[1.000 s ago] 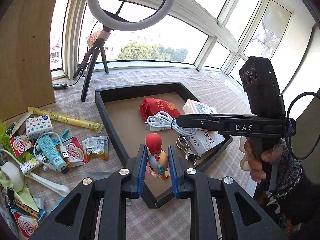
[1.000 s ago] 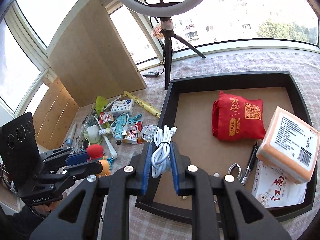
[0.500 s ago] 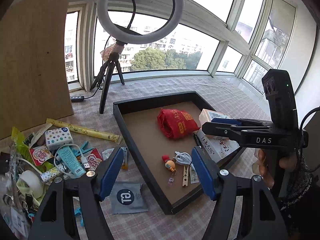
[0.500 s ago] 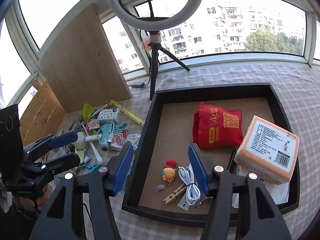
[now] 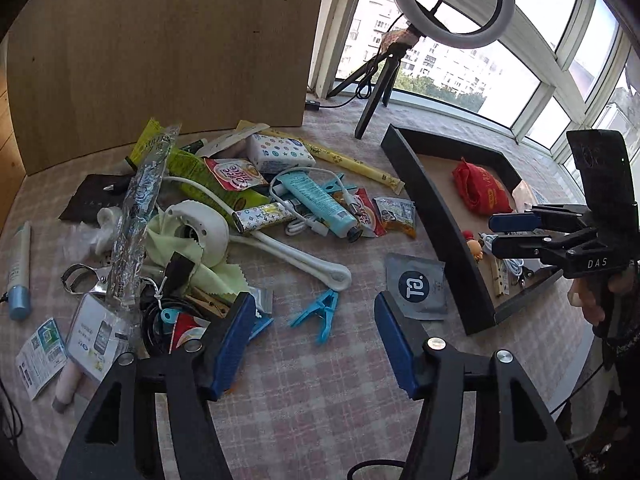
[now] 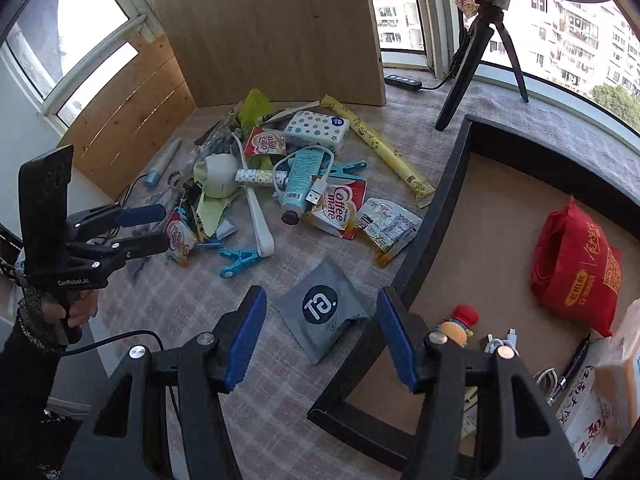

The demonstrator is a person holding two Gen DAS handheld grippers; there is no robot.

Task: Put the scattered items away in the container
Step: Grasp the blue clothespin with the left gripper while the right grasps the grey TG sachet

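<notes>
- Several items already lie in your black tray (image 6: 436, 216): red pouch (image 6: 576, 276), toy figure (image 6: 456, 326), white cable (image 6: 498, 342).
- Most clutter (image 5: 240, 208) remains at ten o'clock of the tray.
- Left gripper (image 5: 316, 344) has just narrowed slightly; right gripper (image 6: 320, 336) stands wide over the grey sachet (image 6: 320, 310); both hold nothing.

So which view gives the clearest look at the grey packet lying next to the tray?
The right wrist view. There the grey packet lies near the centre, between the open fingers, its whole top and round logo visible. In the left wrist view the packet is smaller, and a finger covers its near left corner.
</notes>
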